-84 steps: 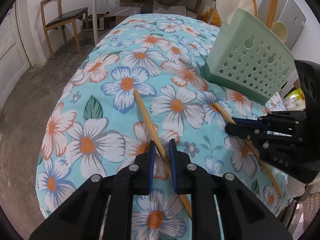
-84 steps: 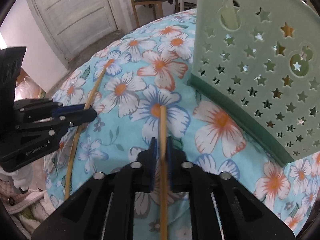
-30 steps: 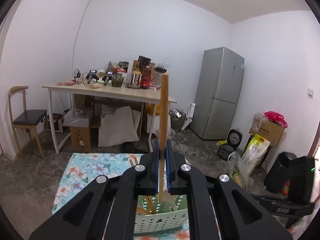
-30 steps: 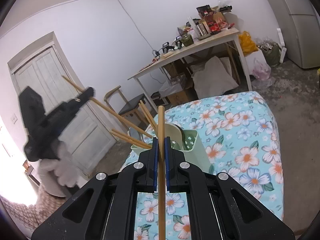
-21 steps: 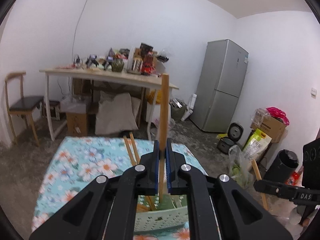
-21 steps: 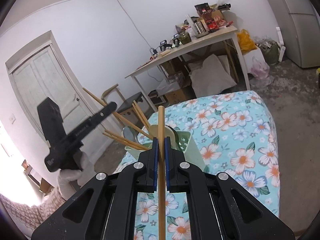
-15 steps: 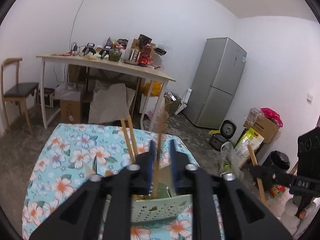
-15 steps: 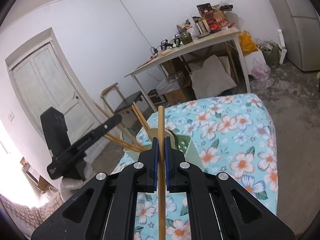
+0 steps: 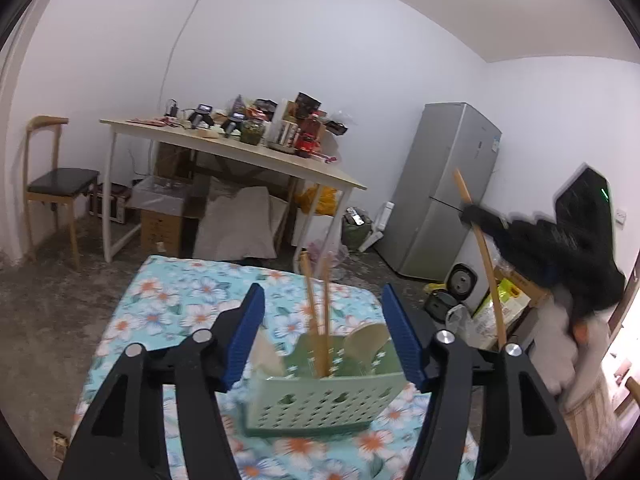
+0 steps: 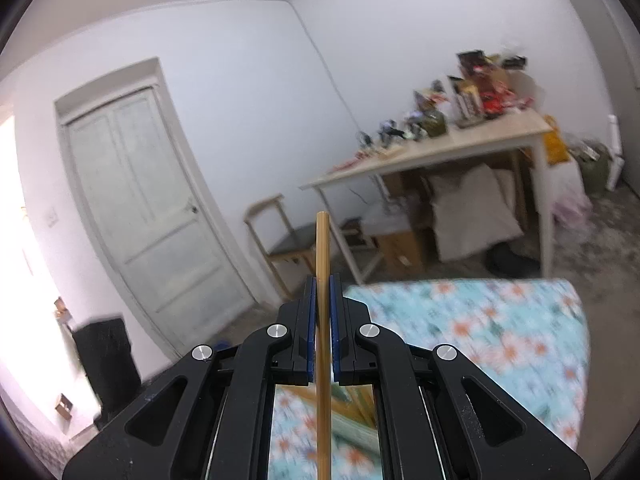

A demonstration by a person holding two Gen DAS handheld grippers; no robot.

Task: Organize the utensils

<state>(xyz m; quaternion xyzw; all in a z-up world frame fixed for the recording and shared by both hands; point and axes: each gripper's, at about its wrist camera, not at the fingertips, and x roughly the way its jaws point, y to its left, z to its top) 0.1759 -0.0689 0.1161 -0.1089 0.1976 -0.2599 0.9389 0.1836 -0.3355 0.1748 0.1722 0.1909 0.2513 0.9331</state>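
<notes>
Only the left view shows the green caddy [image 9: 324, 404] holding chopsticks [image 9: 318, 320].

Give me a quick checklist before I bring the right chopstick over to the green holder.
1. Right gripper clamped on its chopstick: ok, pads shut on it, stick upright.
2. Left gripper has let go: ok, its jaws have just been opening and nothing is pinched between them.
3. Chopsticks standing in the green holder: ok.
4. Holder upright on the floral cloth: ok.
5. Free space in the holder: cannot tell; spoons sit beside the chopsticks.
6. Left gripper clear of the path: not ok, it hangs right over the holder.
</notes>
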